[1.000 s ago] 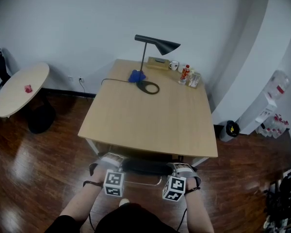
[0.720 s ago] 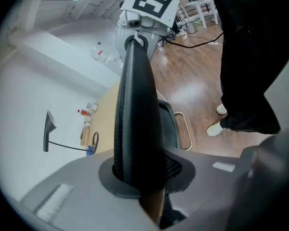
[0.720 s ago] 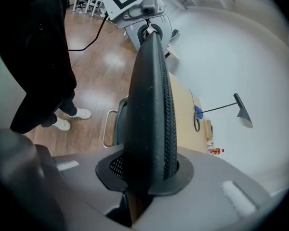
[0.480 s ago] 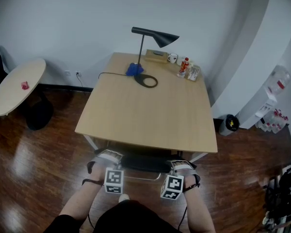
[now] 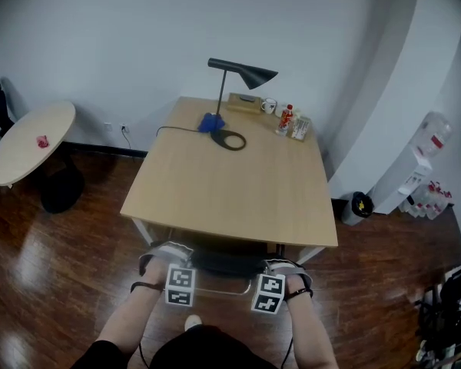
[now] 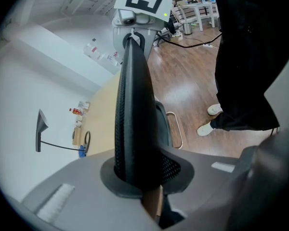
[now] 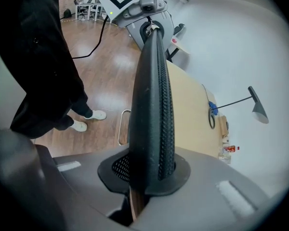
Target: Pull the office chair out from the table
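Note:
The black mesh office chair (image 5: 224, 264) stands tucked under the near edge of the wooden table (image 5: 230, 194). Only the top of its back shows in the head view. My left gripper (image 5: 169, 255) sits on the left end of that top edge and my right gripper (image 5: 283, 268) on the right end. In the left gripper view the chair back (image 6: 132, 114) runs edge-on between the jaws of the left gripper (image 6: 140, 189), which are closing on it. The right gripper view shows the same: the chair back (image 7: 154, 109) fills the closing jaws of the right gripper (image 7: 145, 183).
A black desk lamp (image 5: 242, 74), a mug (image 5: 269, 106), a red bottle (image 5: 285, 118) and a blue object (image 5: 211, 123) stand at the table's far end. A round white table (image 5: 31, 141) is at the left. A bin (image 5: 356, 206) and water bottles (image 5: 429, 141) are at the right.
Both grippers stay on the top edge of the chair back, barely shifted. The chair remains under the table. The head view has tilted slightly.

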